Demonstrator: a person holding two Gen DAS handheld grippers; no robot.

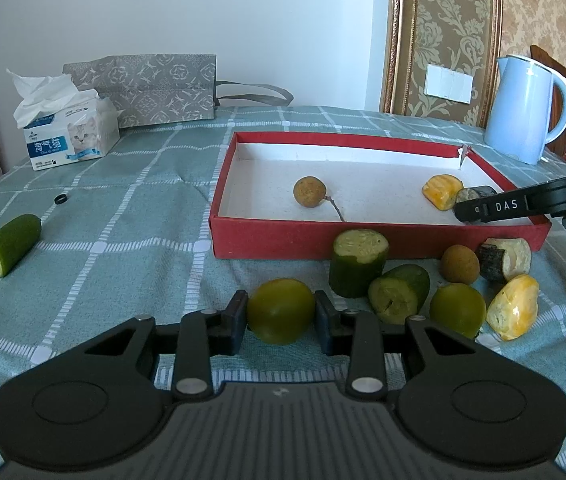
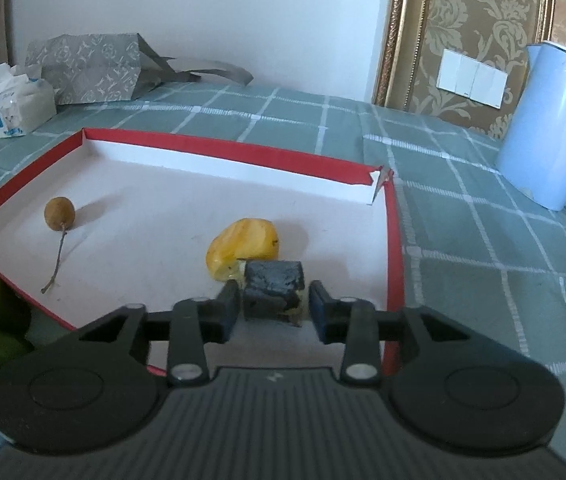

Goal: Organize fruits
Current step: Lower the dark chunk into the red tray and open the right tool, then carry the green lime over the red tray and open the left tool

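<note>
My left gripper (image 1: 281,314) is shut on a round green fruit (image 1: 281,308) that rests on the checked cloth in front of the red box (image 1: 283,240). My right gripper (image 2: 274,300) reaches into the box's right end; its jaws stand slightly apart around a dark-skinned chunk (image 2: 274,286) lying on the white floor, with a thin gap at each pad. A yellow piece (image 2: 243,248) touches the chunk from behind. A brown longan with a stem (image 2: 59,214) lies at the box's left. In the left wrist view the right gripper (image 1: 483,206) comes in from the right.
In front of the box lie cucumber pieces (image 1: 357,266), a second longan (image 1: 460,264), a green fruit (image 1: 457,308), a yellow piece (image 1: 515,306) and a dark-skinned chunk (image 1: 503,260). Another cucumber piece (image 1: 9,244) lies far left. Tissue box (image 1: 67,136), grey bag (image 1: 143,88), blue kettle (image 1: 523,108) stand behind.
</note>
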